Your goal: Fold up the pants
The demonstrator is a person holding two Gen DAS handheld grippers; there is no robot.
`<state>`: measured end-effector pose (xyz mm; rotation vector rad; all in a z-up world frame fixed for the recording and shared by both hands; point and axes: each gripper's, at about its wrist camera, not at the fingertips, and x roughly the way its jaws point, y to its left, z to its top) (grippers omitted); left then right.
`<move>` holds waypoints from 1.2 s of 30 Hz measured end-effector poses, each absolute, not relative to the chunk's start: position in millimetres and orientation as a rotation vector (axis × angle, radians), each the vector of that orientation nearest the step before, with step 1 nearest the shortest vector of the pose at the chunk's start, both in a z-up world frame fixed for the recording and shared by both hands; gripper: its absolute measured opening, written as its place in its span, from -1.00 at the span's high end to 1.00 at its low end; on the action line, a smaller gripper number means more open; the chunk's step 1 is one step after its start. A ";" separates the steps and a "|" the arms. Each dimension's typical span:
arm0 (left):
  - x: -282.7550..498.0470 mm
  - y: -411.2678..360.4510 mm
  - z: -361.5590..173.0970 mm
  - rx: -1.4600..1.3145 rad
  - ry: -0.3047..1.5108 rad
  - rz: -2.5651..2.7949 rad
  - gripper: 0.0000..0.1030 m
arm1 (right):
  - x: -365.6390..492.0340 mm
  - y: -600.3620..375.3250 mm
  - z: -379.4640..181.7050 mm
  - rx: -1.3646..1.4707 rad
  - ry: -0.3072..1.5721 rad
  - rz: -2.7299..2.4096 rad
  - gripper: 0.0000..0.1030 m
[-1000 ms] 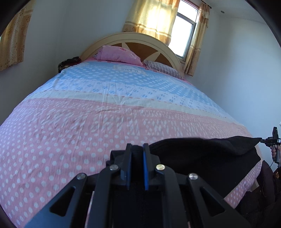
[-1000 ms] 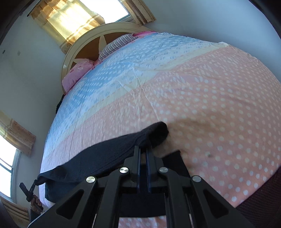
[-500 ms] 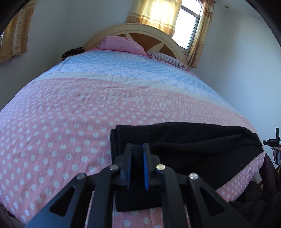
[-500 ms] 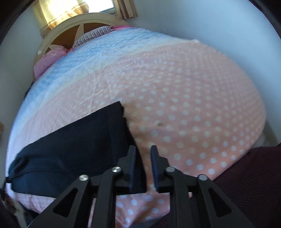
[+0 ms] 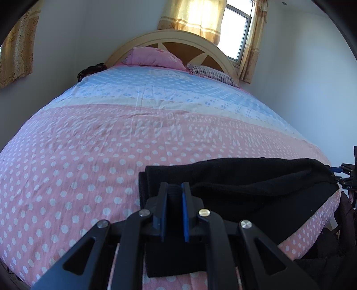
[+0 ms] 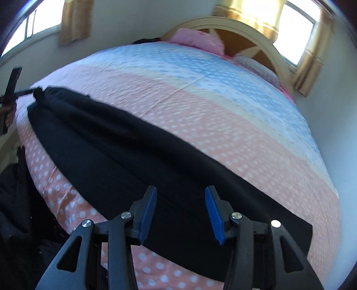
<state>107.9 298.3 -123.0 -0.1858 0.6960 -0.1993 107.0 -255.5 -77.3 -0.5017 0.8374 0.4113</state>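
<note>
Black pants (image 5: 256,185) lie folded lengthwise along the near edge of the bed. My left gripper (image 5: 175,196) is shut on one end of the pants and holds it low over the spread. My right gripper (image 6: 180,200) is open and empty above the other end of the pants (image 6: 133,145). The left gripper also shows in the right wrist view (image 6: 24,91) at the far left, pinching the bunched pants end. The right gripper shows in the left wrist view (image 5: 342,175) at the far right, beside the pants' far end.
The bed (image 5: 111,138) has a pink dotted and blue spread. A pink pillow (image 5: 154,56), a striped pillow (image 5: 212,72) and a wooden headboard (image 5: 200,42) stand at the far end. Walls and curtained windows (image 6: 296,13) surround it. Dark cloth (image 6: 15,200) hangs beside the bed's near edge.
My right gripper has let go of the pants, opened wide and swung round along the bed edge. The pants have come down flat on the spread. My left gripper stays shut on its end.
</note>
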 end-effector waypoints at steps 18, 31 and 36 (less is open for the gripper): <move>114.3 299.8 -111.3 -0.226 0.676 -0.222 0.76 | 117.1 -212.1 -93.5 -0.584 0.834 0.551 0.94; 100.7 302.8 -131.1 -0.297 0.697 -0.268 0.76 | 53.2 -208.9 -112.4 -0.623 0.919 0.576 0.94; 95.9 302.2 -127.8 -0.300 0.680 -0.267 0.76 | 67.1 -206.7 -108.4 -0.615 0.915 0.580 0.94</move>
